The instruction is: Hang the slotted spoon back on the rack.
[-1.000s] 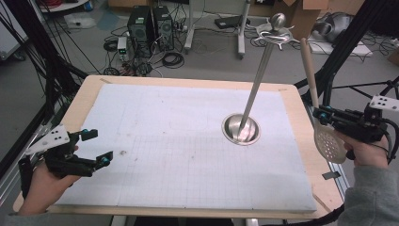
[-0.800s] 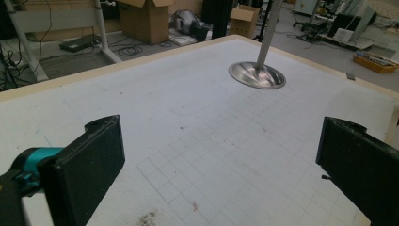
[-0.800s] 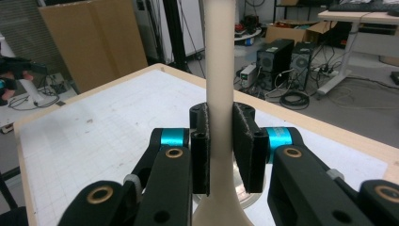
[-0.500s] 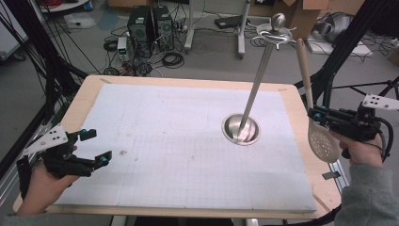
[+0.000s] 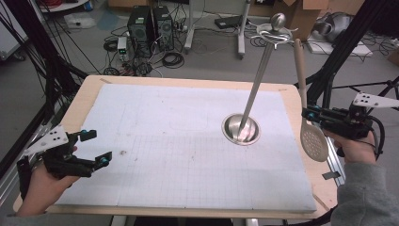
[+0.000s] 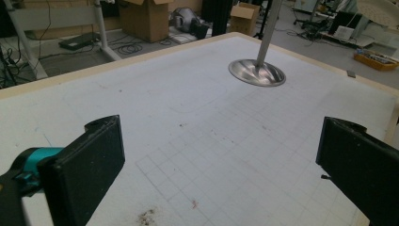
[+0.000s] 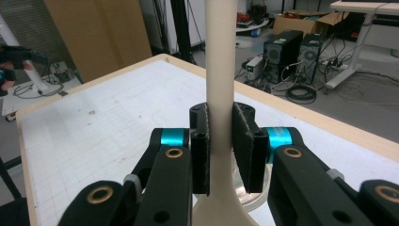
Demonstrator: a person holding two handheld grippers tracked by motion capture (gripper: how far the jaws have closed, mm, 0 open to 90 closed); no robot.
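Right gripper (image 5: pixel 308 114) pinches the slotted spoon (image 5: pixel 314 141) low on its handle, right of the metal stand (image 5: pixel 241 129), bowl hanging down. Light, stiff, smooth; a grip near the bowl limits swing. Left gripper (image 5: pixel 96 148) spread, idle. Since a second ago the spoon has moved closer toward the stand.

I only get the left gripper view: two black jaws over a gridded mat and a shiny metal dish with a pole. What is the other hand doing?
Observer: The right gripper is clamped on the handle of a pale slotted spoon, at the table's right edge.
Operator: Which way does the spoon point?
Observer: Bowl down, handle up, leaning toward the stand's top.
Operator: What tops that pole?
Observer: The stand ends in a ball above wire hooks; nothing hangs there.
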